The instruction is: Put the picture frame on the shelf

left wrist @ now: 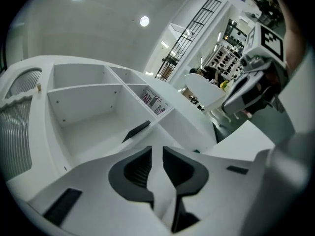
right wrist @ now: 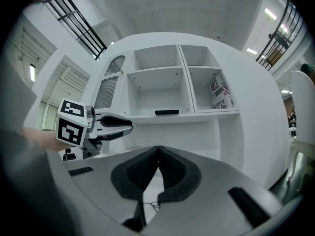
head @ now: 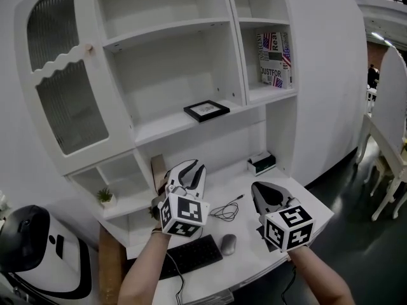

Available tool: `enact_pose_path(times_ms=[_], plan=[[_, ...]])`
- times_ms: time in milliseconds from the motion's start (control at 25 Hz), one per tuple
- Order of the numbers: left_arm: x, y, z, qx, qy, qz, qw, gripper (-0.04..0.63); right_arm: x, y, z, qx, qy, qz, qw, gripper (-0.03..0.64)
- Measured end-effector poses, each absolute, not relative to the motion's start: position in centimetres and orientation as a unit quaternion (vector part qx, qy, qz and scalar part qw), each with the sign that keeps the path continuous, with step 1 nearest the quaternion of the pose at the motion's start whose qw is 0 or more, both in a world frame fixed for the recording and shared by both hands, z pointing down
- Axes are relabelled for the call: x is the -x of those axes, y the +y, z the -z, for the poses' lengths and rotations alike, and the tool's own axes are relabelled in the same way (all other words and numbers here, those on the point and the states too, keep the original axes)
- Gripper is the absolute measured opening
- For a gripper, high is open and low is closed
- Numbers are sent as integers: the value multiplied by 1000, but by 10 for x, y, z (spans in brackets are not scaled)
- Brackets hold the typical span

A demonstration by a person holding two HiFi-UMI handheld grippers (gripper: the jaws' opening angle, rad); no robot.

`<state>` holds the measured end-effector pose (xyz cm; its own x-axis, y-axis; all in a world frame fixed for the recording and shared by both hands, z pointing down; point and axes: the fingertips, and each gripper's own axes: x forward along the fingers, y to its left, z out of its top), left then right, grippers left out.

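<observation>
Hovering over the near part of the white desk (head: 251,182), I hold one gripper in each hand, both pointing at the white wall unit. My left gripper (left wrist: 157,149) has its jaws a narrow gap apart with nothing between them. My right gripper (right wrist: 158,147) has its tips pressed together, also empty. The two are near each other, side by side but not touching.

The picture frame (head: 206,110), black-edged, lies flat on the shelf (head: 162,129) in the wide middle compartment, towards its right end and well apart from both grippers. In the narrower compartment to the right, a few books (head: 275,58) stand upright. At far left is a cabinet door (head: 63,88) with ribbed glass, and below it a small plant (head: 105,197) sits in a low cubby.

On the desk, a black keyboard (head: 191,256) lies near me with a grey mouse (head: 228,244) just to its right. A thin cable (head: 226,210) loops between my grippers, and a small box (head: 262,162) sits at the far right.
</observation>
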<state>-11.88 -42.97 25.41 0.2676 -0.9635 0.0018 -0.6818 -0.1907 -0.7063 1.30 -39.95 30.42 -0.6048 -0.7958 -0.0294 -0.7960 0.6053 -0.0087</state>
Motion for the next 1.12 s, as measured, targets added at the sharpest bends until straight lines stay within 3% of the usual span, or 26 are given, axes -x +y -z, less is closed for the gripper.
enact_pose_path(times_ms=[720, 1120], plan=[[126, -381, -344, 797, 582, 133, 94, 55, -25, -381, -350, 455, 889, 51, 7, 0], [142, -361, -387, 797, 594, 107, 17, 52, -15, -371, -383, 454, 888, 74, -18, 0]])
